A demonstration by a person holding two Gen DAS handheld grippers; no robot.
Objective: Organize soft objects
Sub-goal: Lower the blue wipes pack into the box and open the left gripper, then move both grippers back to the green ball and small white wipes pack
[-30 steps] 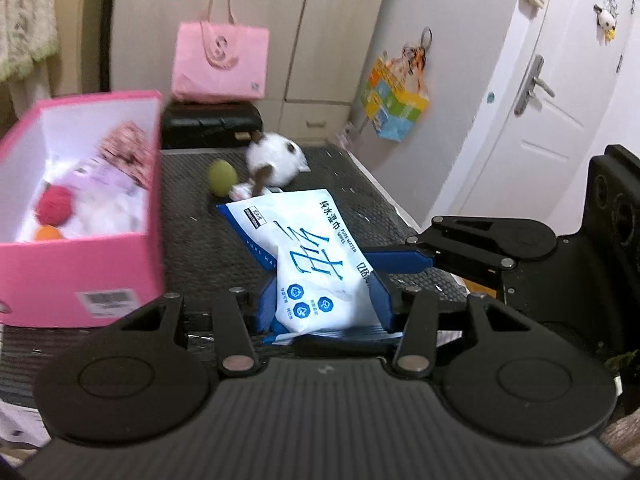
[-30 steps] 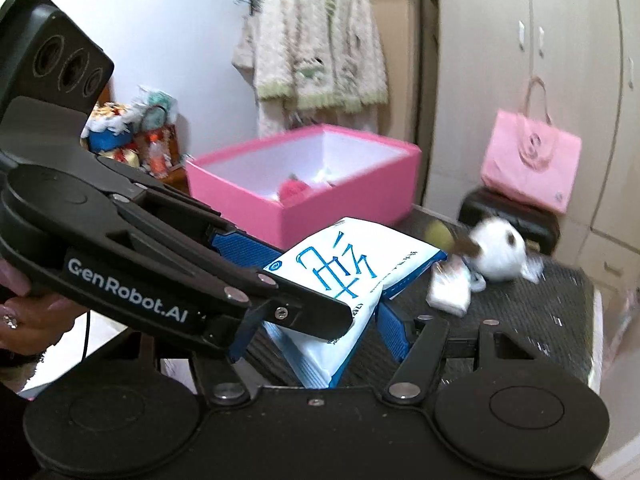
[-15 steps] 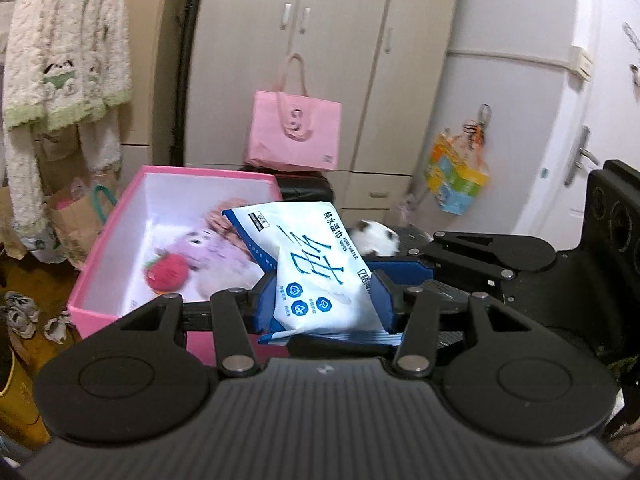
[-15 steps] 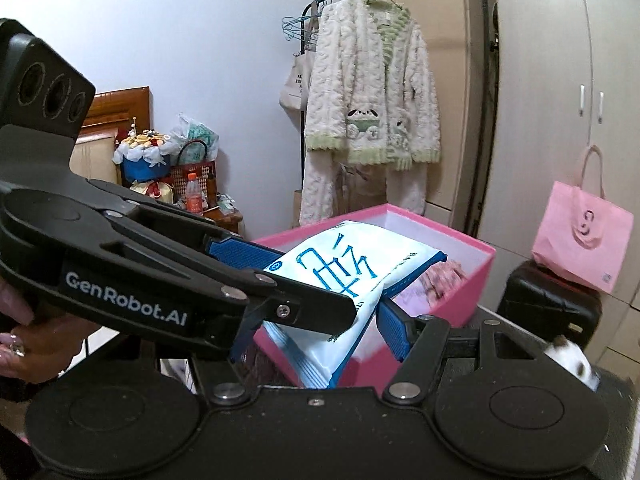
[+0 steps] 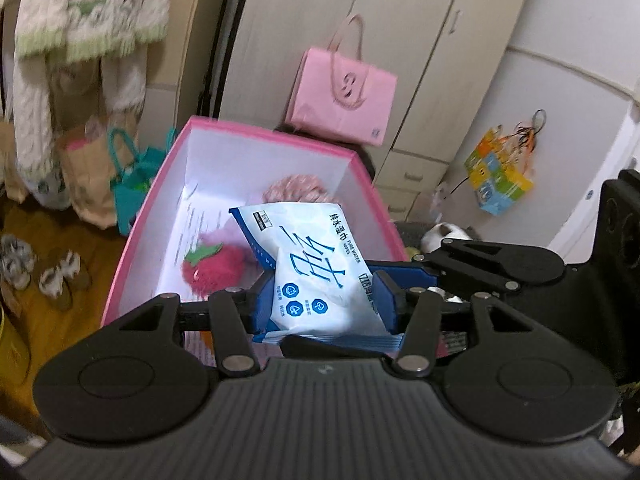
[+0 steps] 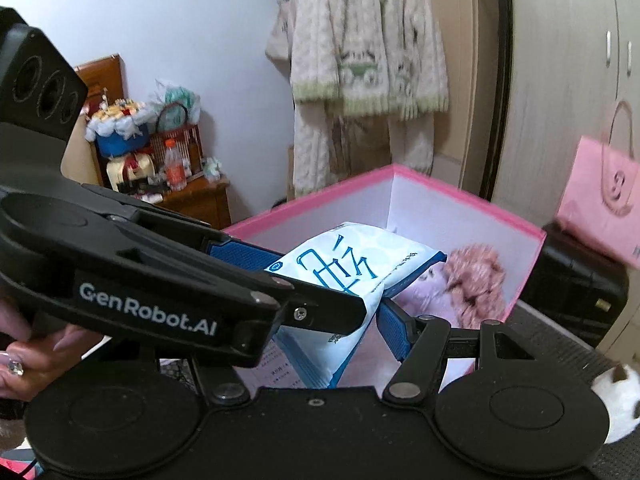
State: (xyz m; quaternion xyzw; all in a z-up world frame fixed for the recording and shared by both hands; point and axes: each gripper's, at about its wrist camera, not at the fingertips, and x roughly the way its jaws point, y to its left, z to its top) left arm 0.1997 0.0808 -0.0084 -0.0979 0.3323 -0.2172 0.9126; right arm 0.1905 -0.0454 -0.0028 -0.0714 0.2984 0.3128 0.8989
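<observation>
Over the open pink box hangs the blue-and-white wipes pack — gripped from both sides, left tongs and right tongs each clamped on it — above the red strawberry plush inside.

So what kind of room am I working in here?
Most likely a bedroom in a home. A fleecy robe hangs by a tall wardrobe, shoes lie on the wood floor, and a pink storage box holds soft toys. Both claws are shut on the wipes pack.
</observation>
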